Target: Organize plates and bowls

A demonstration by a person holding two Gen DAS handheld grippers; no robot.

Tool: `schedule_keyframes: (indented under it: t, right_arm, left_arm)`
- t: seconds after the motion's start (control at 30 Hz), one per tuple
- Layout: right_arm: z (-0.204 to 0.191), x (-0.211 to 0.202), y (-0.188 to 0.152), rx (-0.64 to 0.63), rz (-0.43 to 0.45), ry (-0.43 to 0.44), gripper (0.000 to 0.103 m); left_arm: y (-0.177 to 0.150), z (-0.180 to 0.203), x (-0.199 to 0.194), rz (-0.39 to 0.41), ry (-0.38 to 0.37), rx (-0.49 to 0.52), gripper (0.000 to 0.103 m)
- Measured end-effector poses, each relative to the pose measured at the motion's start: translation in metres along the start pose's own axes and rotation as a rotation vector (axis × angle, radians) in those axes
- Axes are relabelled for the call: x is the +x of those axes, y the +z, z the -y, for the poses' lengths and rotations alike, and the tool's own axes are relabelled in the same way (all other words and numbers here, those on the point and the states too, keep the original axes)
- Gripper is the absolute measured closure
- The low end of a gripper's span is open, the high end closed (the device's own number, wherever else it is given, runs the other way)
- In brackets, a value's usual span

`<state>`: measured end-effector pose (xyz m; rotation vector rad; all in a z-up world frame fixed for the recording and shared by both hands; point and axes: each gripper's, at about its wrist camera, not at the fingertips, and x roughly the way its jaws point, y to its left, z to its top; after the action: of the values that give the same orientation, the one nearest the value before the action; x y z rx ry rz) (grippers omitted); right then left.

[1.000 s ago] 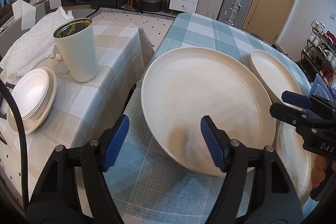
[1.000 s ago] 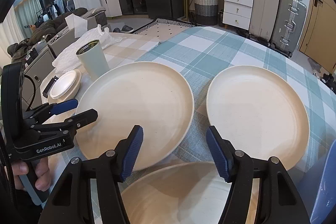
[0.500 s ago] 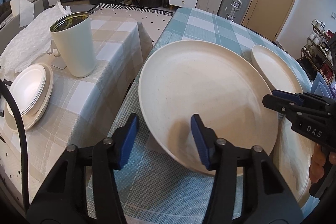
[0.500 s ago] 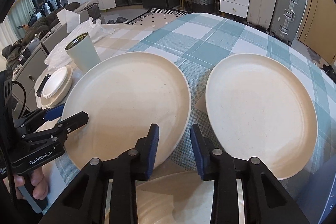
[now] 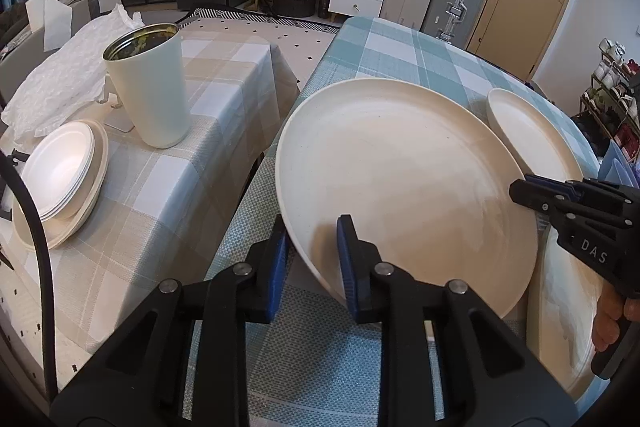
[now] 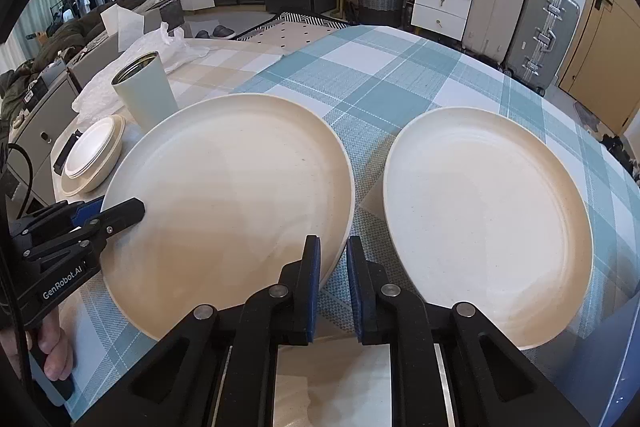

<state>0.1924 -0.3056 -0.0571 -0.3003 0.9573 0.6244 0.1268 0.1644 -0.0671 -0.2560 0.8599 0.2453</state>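
A large cream plate (image 5: 400, 179) (image 6: 228, 187) lies on the blue checked tablecloth. My left gripper (image 5: 312, 231) is closing its jaws on the plate's near left rim, and the blue pads press it from both sides. At the plate's near right rim my right gripper (image 6: 333, 247) closes the same way, the rim pinched between its pads. Each gripper shows in the other's view: the right gripper (image 5: 532, 189), the left gripper (image 6: 120, 211). A second cream plate (image 6: 488, 211) (image 5: 528, 131) lies to the right. A third plate (image 5: 560, 307) lies nearest, partly hidden.
On the beige checked table to the left stand a pale tumbler (image 5: 148, 87) (image 6: 144, 95) and a stack of small white bowls on a plate (image 5: 60, 179) (image 6: 90, 155), with crumpled white paper (image 5: 60, 83) behind. A gap separates the two tables. A blue chair edge (image 6: 608, 367) sits right.
Both grippers went from wide open to shut on the big plate's rim, one on each side. The hands barely shifted.
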Motion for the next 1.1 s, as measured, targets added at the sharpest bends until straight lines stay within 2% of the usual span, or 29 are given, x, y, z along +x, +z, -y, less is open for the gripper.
schedule_keyframes:
  t: [0.5,0.83,1.1]
  right_arm:
    - [-0.002,-0.012,-0.001,-0.003,0.037,-0.016,0.09]
    - [-0.004,-0.036,-0.003,0.002,0.077,-0.024,0.09]
    - [0.003,-0.061,-0.011,0.024,0.101,-0.038,0.09]
  left_arm:
    - [0.003,0.005,-0.02,0.041,0.021,0.03,0.084]
    - [0.003,0.01,-0.047,0.078,0.015,0.043,0.084]
    - [0.001,0.028,-0.07,0.099,-0.001,0.077,0.084]
